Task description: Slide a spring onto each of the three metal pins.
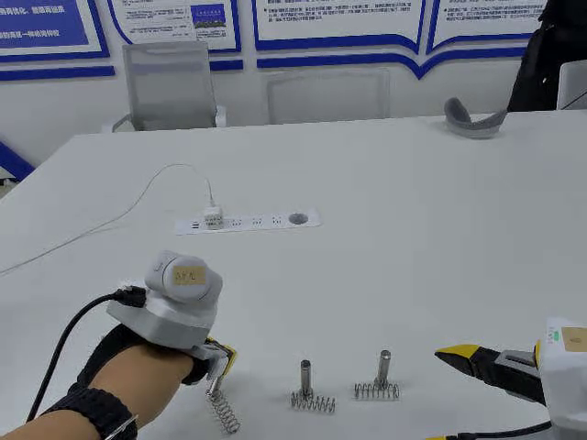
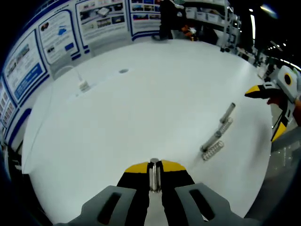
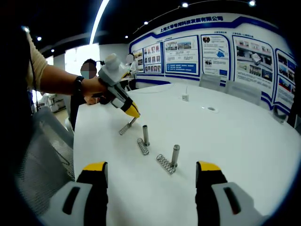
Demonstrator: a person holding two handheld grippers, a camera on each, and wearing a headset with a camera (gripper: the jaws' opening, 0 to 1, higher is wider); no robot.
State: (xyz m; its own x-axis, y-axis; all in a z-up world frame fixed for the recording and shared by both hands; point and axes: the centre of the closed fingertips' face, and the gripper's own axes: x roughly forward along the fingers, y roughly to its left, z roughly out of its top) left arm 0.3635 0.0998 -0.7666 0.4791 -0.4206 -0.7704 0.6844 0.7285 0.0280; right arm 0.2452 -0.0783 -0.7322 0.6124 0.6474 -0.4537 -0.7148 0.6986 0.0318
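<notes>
My left gripper (image 1: 218, 365) is shut on a short metal pin (image 2: 154, 175), tilted down towards the table. A spring (image 1: 224, 412) runs on from the pin's lower end; I cannot tell whether it is threaded on. Two more pins stand upright, the left pin (image 1: 305, 376) and the right pin (image 1: 383, 366). At each pin's foot a spring lies flat, one at the left (image 1: 312, 401) and one at the right (image 1: 376, 391). My right gripper (image 3: 150, 174) stands open with nothing in it, just right of the pins.
A white power strip (image 1: 248, 221) with a plugged-in cable lies mid-table. A grey curved piece (image 1: 474, 119) rests at the far right edge, and chairs (image 1: 171, 84) stand behind the white table (image 1: 413, 229). A person stands beyond the left gripper (image 3: 131, 111).
</notes>
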